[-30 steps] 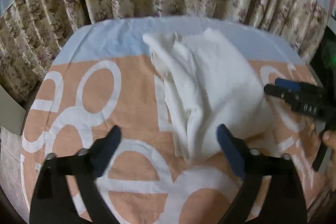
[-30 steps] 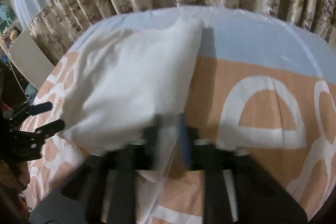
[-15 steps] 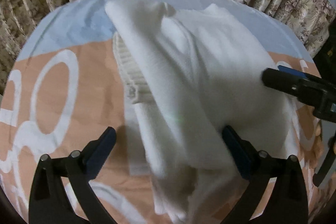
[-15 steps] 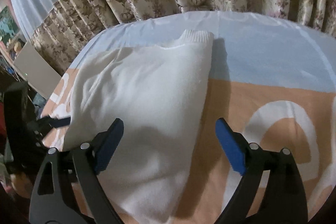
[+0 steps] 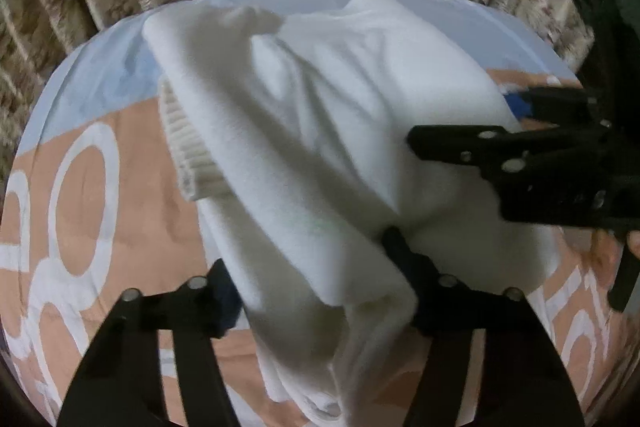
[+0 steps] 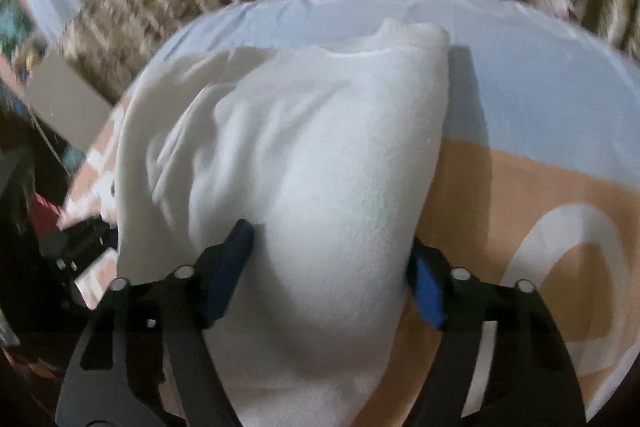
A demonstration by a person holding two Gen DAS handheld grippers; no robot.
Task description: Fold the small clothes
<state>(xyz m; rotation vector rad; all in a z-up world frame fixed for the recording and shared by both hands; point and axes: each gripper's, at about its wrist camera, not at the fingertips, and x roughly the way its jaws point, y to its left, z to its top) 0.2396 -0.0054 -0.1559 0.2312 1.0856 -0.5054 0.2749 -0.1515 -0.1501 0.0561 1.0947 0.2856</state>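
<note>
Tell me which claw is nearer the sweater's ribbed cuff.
Left. The left claw sits just below the ribbed cuff on the white sweater; the right claw is across the sweater's far side.

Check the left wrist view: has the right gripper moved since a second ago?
Yes. The right gripper has pushed in from the right edge, off the orange bedsheet and over the white sweater, toward its middle.

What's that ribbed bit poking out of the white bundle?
Start at the peach sheet with white rings. On it lies the white sweater; at its left edge sticks out a ribbed cuff, the only corrugated, knitted strip on otherwise smooth fleece.
</note>
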